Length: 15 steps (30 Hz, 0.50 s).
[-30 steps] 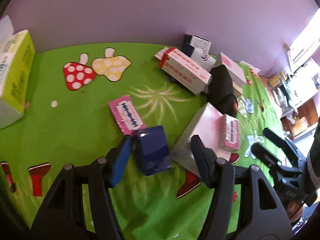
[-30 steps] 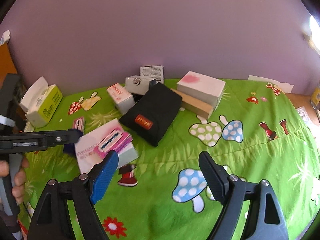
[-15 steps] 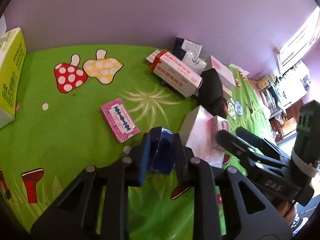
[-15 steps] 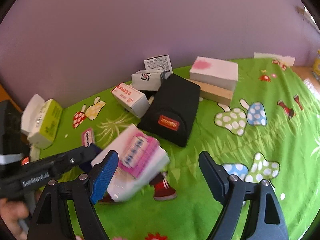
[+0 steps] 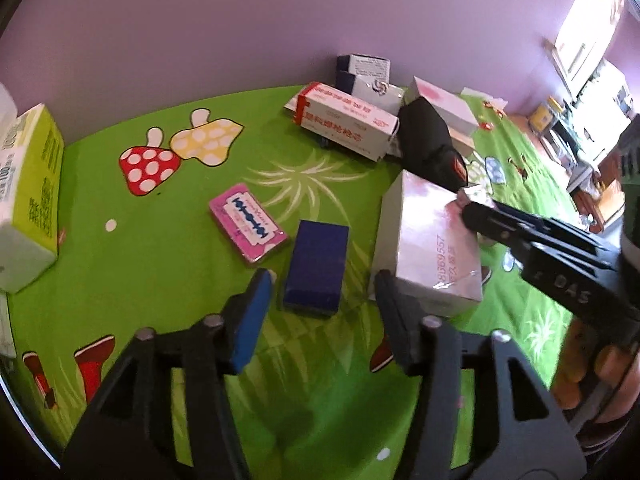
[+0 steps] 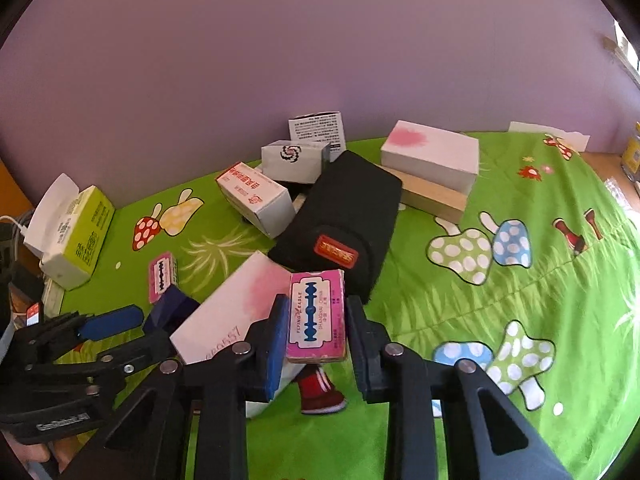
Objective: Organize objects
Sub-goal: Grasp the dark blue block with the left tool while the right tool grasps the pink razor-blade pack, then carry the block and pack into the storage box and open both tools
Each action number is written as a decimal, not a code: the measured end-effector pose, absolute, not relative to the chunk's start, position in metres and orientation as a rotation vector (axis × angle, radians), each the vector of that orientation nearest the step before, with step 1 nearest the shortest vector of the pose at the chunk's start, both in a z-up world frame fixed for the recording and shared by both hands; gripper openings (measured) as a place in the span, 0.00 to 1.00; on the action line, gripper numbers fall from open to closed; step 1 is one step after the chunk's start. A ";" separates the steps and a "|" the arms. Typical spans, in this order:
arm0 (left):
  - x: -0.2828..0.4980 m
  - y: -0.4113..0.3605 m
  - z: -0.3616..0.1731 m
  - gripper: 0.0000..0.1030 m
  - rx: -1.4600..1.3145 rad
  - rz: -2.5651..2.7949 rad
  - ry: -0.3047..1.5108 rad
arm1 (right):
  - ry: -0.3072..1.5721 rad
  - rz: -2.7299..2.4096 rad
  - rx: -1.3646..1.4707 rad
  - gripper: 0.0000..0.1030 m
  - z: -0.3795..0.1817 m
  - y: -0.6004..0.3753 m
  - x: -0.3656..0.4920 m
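My left gripper (image 5: 320,300) is open, its fingers on either side of a dark blue box (image 5: 317,266) that lies on the green cloth (image 5: 120,280). A pink razor-blade box (image 5: 248,223) lies just left of it. My right gripper (image 6: 318,332) is shut on a second pink razor-blade box (image 6: 318,316), held over the white-pink box (image 6: 232,312). That white-pink box (image 5: 430,248) sits right of the blue box. In the left wrist view the right gripper (image 5: 472,216) reaches over its top.
A green tissue box (image 5: 28,200) stands at the far left. A red-white carton (image 5: 346,120), a black pouch (image 6: 340,224), small white boxes (image 6: 294,158) and a white box on a wooden block (image 6: 432,160) crowd the back by the purple wall.
My left gripper closed on the blue box, then opened and left it lying on the cloth. My right gripper moved in and closed on the pink razor-blade box atop the white-pink box.
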State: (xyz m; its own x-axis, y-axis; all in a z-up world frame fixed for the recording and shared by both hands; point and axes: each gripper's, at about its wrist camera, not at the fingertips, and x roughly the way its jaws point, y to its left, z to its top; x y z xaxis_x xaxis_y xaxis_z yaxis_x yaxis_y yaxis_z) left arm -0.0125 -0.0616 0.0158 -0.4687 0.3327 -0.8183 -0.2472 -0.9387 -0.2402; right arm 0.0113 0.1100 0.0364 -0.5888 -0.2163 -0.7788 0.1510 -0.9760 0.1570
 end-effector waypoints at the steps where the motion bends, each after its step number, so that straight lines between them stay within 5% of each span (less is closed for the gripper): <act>1: -0.014 -0.060 0.014 0.42 -1.390 2.425 -0.116 | -0.103 -2.633 1.300 0.29 0.037 0.113 0.015; 3: -0.016 -0.058 0.012 0.31 -1.394 2.429 -0.093 | -0.099 -2.641 1.300 0.29 0.037 0.119 0.018; 15: 0.018 -0.048 0.048 0.31 -1.236 2.559 -0.149 | -0.179 -2.686 1.294 0.29 0.041 0.178 0.048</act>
